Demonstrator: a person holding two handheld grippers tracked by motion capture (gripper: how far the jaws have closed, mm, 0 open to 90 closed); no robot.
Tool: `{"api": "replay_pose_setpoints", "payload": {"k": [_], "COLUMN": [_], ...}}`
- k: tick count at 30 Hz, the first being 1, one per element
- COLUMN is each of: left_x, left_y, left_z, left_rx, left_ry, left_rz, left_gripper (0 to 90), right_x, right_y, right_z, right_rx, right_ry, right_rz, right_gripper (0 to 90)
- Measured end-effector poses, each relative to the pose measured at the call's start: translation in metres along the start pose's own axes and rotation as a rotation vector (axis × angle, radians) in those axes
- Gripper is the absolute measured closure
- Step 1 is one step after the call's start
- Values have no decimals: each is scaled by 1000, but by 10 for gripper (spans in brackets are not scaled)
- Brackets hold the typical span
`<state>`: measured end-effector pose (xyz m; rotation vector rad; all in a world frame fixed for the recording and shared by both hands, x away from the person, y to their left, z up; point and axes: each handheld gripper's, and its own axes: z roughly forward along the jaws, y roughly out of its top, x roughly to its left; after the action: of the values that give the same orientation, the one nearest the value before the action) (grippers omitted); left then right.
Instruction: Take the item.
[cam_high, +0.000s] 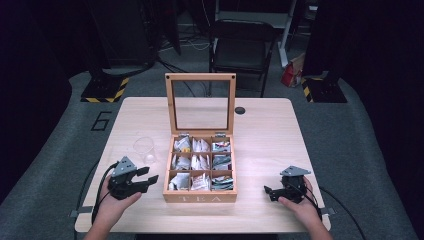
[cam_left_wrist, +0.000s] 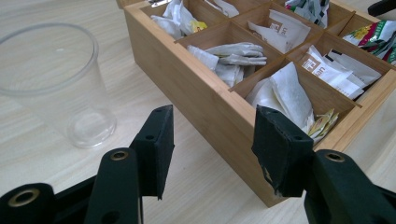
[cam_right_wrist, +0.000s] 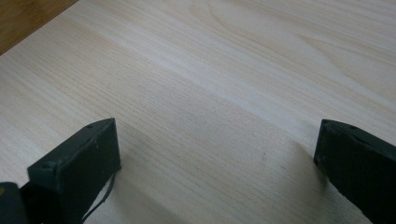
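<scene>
Left hand-held gripper (cam_high: 150, 179) is held wide open, empty, beside the tea box (cam_high: 200, 197) near the bench's front edge — sachets (cam_left_wrist: 285, 91) likely targeted — right hand-held gripper (cam_high: 268, 192) parked open, empty.

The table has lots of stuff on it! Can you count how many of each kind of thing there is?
Wooden tea box, lid open: 1
Compartments in the box, all holding tea bags: 9
Clear plastic cup: 1
Grippers, left gripper and right gripper, both open and empty: 2
Total, counting the box, cup and grippers: 4
</scene>
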<state>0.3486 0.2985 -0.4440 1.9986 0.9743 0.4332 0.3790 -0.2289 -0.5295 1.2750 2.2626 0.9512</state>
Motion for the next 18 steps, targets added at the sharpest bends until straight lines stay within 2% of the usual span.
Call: {"api": "replay_pose_setpoints", "payload": {"k": [2, 4, 6, 9, 18], "left_x": [0, 0, -1, -1, -5], "left_y": [11, 15, 27, 37, 51], "left_z": [-1, -1, -1, 2, 12], "left_rx": [7, -1, -11, -2, -3], "left_ry": [3, 6, -17, -15, -38], "left_rz": [18, 19, -3, 7, 9], "left_gripper": [487, 492, 502, 515, 538], "right_x": [0, 0, 0, 0, 0], "right_y": [0, 0, 0, 0, 0], "right_z": [0, 0, 0, 0, 0], "right_rx": [1, 0, 0, 0, 0], "right_ry": [1, 0, 0, 0, 1], "right_rz": [-2, 1, 0, 1, 6], "right_gripper": [0, 0, 0, 0, 0]}}
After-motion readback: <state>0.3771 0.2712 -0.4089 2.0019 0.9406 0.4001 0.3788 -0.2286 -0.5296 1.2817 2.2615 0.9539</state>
